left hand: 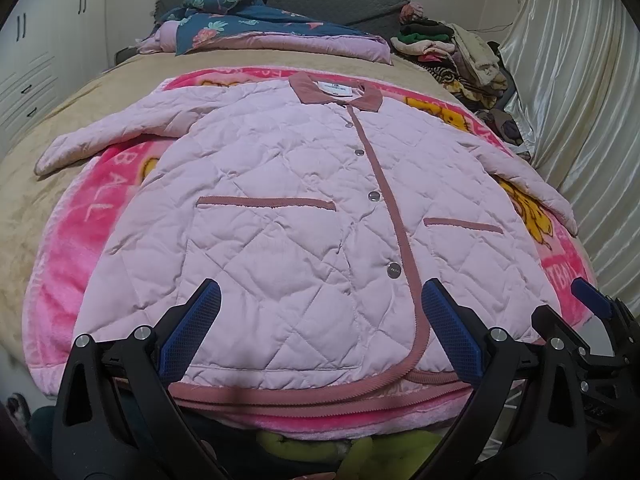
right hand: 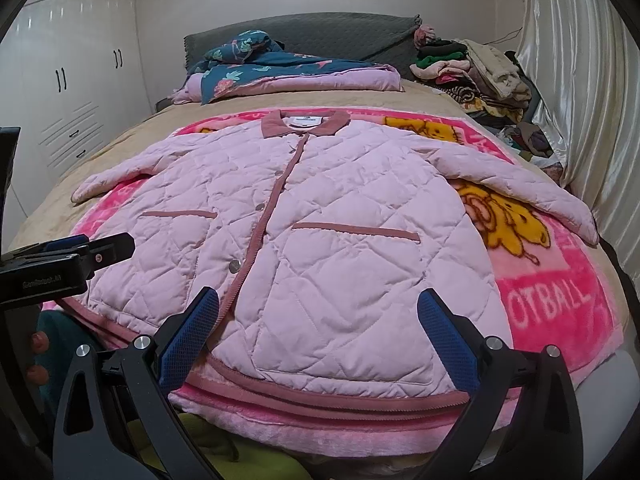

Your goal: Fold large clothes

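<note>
A pale pink quilted jacket (left hand: 280,200) with a dusty-rose collar, trim and snap buttons lies flat and buttoned, front up, sleeves spread, on a pink cartoon blanket (left hand: 92,216). It also shows in the right wrist view (right hand: 328,240). My left gripper (left hand: 320,332) is open and empty, hovering above the jacket's hem near the left pocket. My right gripper (right hand: 316,336) is open and empty, above the hem near the right pocket. The right gripper's fingers (left hand: 592,300) show at the right edge of the left wrist view; the left gripper's body (right hand: 68,256) shows at the left of the right wrist view.
The blanket (right hand: 560,304) lies on a beige bed (left hand: 48,184). A folded floral quilt (left hand: 256,28) and a pile of clothes (left hand: 460,56) sit at the head. A shiny curtain (left hand: 580,100) hangs on the right, white wardrobes (right hand: 76,92) stand on the left.
</note>
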Tool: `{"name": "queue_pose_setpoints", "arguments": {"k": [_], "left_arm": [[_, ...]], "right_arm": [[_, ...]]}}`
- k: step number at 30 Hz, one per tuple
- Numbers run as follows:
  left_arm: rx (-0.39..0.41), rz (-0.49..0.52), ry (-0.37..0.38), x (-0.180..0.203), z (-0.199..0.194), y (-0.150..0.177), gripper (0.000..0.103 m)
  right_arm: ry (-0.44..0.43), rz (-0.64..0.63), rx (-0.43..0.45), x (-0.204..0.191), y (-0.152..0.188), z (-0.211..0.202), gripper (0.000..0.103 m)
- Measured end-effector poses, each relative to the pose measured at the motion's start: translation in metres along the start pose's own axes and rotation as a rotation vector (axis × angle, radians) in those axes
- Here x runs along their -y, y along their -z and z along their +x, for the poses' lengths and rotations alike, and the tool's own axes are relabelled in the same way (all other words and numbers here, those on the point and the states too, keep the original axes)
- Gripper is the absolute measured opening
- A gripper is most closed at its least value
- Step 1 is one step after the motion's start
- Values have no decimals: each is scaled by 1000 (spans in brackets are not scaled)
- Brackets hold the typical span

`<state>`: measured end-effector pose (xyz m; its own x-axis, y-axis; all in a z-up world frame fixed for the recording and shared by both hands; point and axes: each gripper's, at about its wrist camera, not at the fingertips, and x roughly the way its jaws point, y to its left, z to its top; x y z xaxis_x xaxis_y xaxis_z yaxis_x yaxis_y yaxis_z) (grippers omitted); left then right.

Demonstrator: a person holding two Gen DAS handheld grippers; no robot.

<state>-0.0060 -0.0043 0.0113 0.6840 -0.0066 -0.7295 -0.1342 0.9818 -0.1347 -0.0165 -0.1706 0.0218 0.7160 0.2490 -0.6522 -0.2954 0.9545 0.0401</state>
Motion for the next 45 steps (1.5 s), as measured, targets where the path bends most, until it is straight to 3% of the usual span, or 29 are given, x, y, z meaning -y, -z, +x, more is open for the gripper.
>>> {"name": "queue_pose_setpoints", "arguments": {"k": [21, 34, 45], "left_arm": [[-12, -13, -22, 8, 0, -9, 94], [-35, -46, -9, 0, 31, -60, 94], [-24, -29, -6, 18, 49, -117, 94]], "right_arm": [[-42, 8, -18, 6, -14, 23, 99], [-45, 54, -3, 30, -63, 49, 99], [-29, 107, 41, 62, -118, 63, 99]]}}
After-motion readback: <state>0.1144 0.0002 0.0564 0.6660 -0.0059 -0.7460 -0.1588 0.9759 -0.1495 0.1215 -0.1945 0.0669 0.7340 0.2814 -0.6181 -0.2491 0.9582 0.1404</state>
